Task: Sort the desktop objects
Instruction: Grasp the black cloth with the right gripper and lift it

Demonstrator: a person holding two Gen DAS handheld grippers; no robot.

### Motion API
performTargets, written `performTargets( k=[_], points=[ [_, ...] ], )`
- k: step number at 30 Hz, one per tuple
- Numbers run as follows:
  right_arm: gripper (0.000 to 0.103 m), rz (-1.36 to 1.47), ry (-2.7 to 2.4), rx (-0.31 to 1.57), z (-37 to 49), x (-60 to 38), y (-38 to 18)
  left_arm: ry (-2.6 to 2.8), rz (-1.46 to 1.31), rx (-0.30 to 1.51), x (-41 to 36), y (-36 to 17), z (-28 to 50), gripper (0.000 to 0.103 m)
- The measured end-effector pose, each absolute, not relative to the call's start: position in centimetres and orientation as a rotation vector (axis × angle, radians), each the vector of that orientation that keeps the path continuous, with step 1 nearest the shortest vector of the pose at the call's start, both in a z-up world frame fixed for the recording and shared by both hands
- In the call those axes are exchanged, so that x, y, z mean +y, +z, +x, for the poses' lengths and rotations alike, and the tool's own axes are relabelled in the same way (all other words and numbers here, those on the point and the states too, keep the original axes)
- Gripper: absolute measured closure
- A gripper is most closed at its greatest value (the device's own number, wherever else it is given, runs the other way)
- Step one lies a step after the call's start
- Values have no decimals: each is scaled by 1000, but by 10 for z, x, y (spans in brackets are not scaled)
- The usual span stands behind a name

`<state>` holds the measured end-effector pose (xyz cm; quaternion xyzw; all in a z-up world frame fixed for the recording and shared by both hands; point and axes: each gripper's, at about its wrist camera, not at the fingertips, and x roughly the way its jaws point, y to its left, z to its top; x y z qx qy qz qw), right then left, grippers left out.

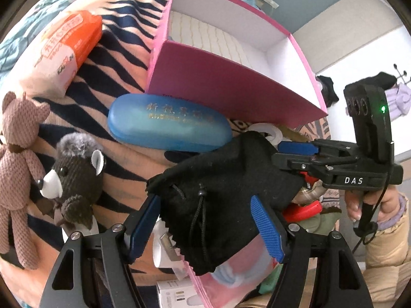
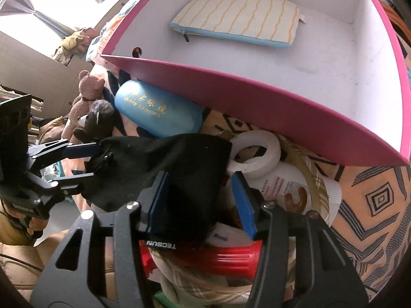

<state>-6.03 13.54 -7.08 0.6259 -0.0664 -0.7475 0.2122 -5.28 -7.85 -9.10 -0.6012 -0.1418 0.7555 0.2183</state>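
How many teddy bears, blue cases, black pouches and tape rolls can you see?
Teddy bears: 2, a light brown knitted teddy bear and a dark brown knitted teddy bear with a white snout
Blue plastic glasses case: 1
Black cloth drawstring pouch: 1
White tape roll: 1
Total: 5

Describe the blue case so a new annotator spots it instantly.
Start at the big pink box with white inside walls. Just outside its near pink wall, on the striped blanket, lies the blue case: a smooth, rounded oblong. It is the only blue hard shell there, with gold lettering, next to the two plush bears.
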Motion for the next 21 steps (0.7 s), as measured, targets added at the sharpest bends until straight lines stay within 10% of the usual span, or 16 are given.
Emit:
performTargets(
  k=[8,15,21],
  points=[
    [50,1719,-2017,-197,-63,123,-71,2094,-1671,-405,-79,-93,-55,40],
    [85,1644,-2035,-123,-59,108,-65,2101,-1664,-444,-82,-92,-57,65],
    [95,1543,-2123,-74,-49,110,-46,2116,-1612,-444,-77,-80,-57,69]
  ],
)
